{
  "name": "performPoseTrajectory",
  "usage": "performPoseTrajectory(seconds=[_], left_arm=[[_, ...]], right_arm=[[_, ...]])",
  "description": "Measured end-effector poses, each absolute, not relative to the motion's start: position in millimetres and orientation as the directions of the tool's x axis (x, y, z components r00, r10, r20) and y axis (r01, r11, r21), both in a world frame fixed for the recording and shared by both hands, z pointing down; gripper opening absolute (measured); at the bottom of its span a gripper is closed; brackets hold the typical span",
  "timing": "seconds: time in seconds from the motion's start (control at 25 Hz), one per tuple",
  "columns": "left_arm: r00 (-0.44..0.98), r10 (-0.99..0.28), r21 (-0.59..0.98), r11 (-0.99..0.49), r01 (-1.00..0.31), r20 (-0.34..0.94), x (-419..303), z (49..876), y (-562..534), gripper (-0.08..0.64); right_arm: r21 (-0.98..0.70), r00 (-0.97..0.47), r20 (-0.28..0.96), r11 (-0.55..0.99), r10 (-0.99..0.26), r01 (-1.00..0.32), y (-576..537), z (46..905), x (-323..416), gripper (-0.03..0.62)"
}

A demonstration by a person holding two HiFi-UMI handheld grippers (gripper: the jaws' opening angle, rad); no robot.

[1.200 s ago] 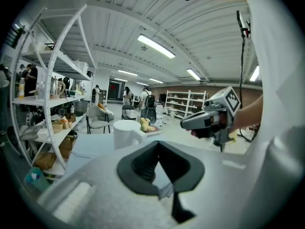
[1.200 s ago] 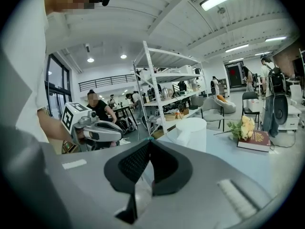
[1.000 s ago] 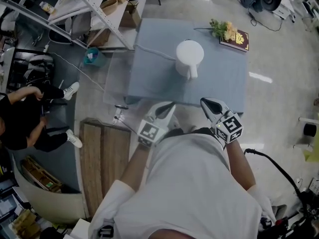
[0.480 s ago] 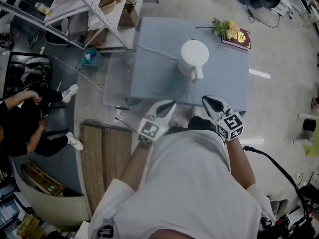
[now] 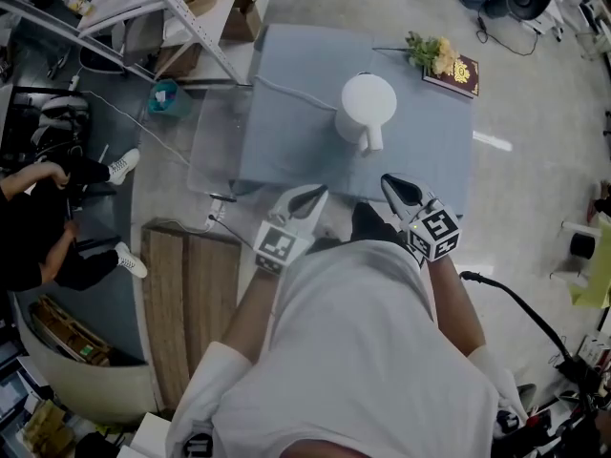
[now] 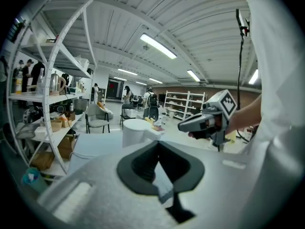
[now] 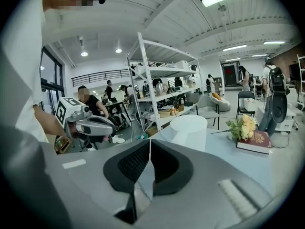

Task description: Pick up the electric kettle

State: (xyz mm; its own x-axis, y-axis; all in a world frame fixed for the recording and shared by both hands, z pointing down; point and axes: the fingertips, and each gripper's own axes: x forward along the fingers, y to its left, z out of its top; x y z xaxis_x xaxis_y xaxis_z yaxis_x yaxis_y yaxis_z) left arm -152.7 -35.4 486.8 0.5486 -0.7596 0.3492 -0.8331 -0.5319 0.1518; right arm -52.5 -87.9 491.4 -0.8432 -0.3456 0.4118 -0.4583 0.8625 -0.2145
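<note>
The grey table takes up the middle of the head view, and everything else is placed by it. The person in a white top stands at its near edge. The white electric kettle stands upright on the table, about midway across and a little towards the far side. A part juts from its side towards the near edge (handle or spout, I cannot tell). Nothing touches it.

The left gripper is held at the table's near edge, left of the kettle's line. Its fingers are pressed together at the tips, with nothing between them. The right gripper is held at the same edge, further right. Its fingers are also closed tip to tip and empty. Both grippers point across the table towards the kettle and are well apart from it.

A dark red book lies at the table's far right corner. A small bunch of pale flowers lies just beside it. A thin white cable runs over the table's left part to the kettle.
</note>
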Motion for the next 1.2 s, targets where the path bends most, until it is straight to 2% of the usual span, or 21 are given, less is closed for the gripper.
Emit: performPoseTrajectory(seconds=[0.48,0.8,1.2], left_arm=[[0.481,-0.802,0.170,-0.451,-0.876,0.353,-151.7,498.2,-63.4,0.000],[0.447,-0.813,0.199,-0.400,-0.894,0.373,-149.9,512.0,-72.1,0.000],[0.403,-0.820,0.197,-0.352,-0.915,0.407,-153.3,527.8,-77.3,0.000]], right_arm=[[-0.222,-0.843,0.462,0.885,-0.275,-0.410,-136.0,520.0,-49.9,0.051],[-0.209,-0.828,0.524,0.911,-0.202,-0.355,-154.6,554.7,-52.4,0.143],[-0.194,-0.821,0.561,0.947,-0.106,-0.255,-164.1,581.9,-67.6,0.198]])
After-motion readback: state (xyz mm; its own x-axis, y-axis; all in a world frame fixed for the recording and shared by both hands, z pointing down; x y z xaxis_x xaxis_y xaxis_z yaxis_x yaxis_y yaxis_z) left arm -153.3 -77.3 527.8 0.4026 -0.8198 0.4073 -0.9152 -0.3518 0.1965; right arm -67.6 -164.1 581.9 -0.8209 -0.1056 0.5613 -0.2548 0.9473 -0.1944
